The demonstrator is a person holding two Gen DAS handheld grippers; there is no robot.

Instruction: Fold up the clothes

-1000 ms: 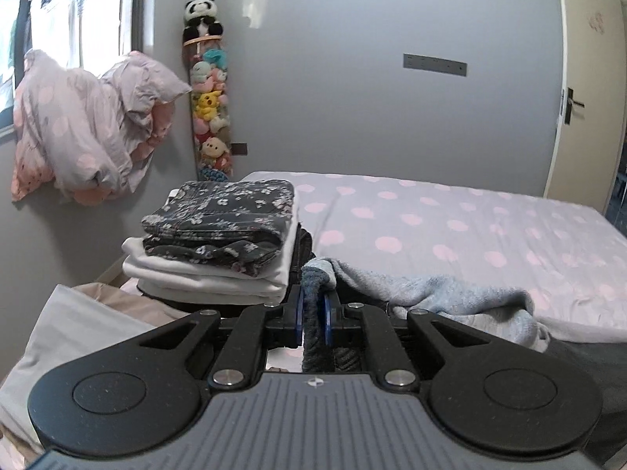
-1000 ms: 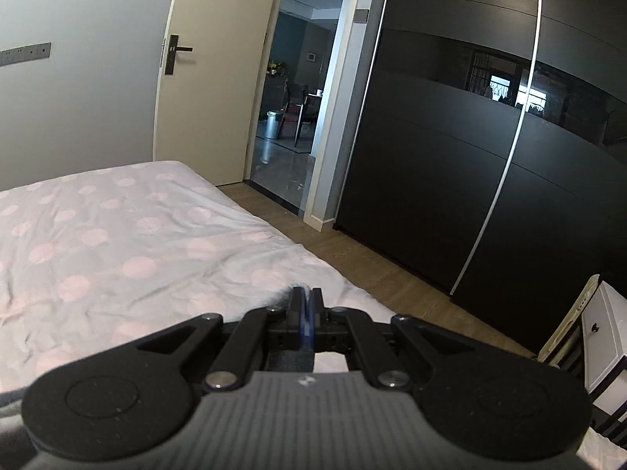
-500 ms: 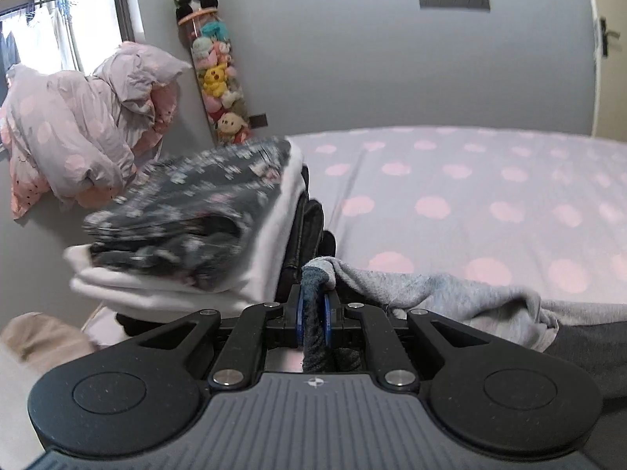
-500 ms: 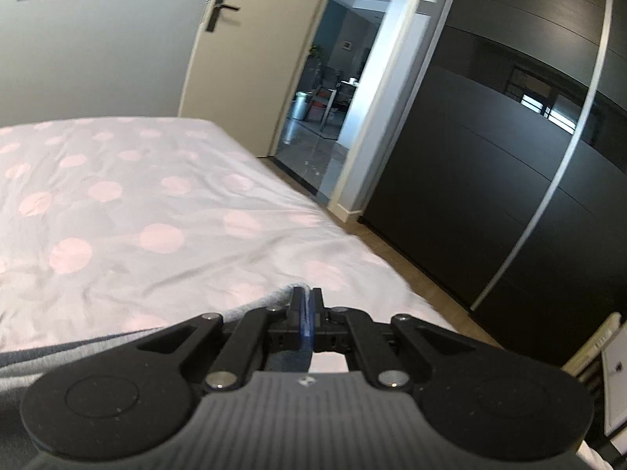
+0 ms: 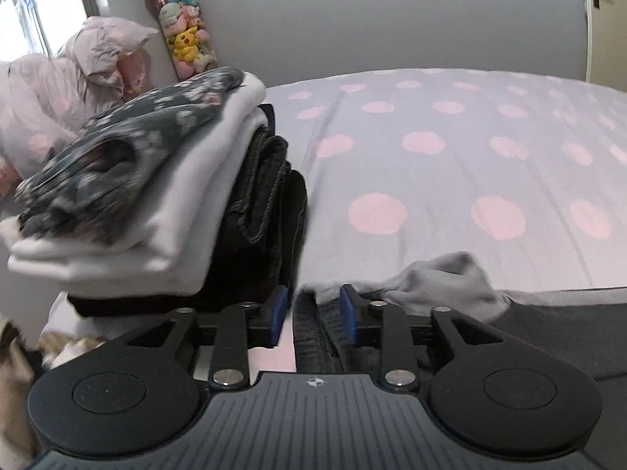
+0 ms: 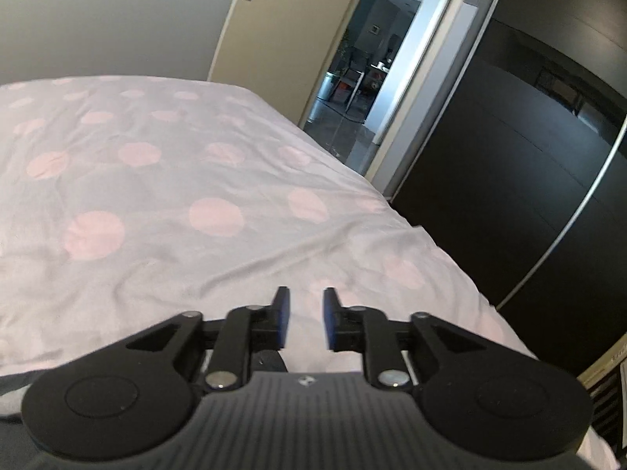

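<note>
Both grippers stand open over the polka-dot bed, a grey garment lying at the left one.

Left wrist view: the left gripper [image 5: 312, 315] has its jaws parted a moderate way; the dark ribbed edge of the grey garment [image 5: 443, 278] lies in the gap between the blue pads [image 5: 279, 307], unclamped, and its lighter part bunches just right of and ahead of the fingertips on the bedsheet [image 5: 450, 156]. Just left of and ahead of the gripper sits a stack of folded clothes [image 5: 164, 203]: floral dark piece on top, white pieces under it, black ones at the bottom. Farther ahead to the left, a clear tube of plush toys [image 5: 186, 39] stands against the wall, filled with small soft figures.

Right wrist view: the right gripper [image 6: 305, 317] is open about as wide, nothing between its fingers, only bedsheet [image 6: 176, 180] beneath and ahead. Ahead to the right are an open door [image 6: 282, 31] and a dark wardrobe [image 6: 509, 156].
</note>
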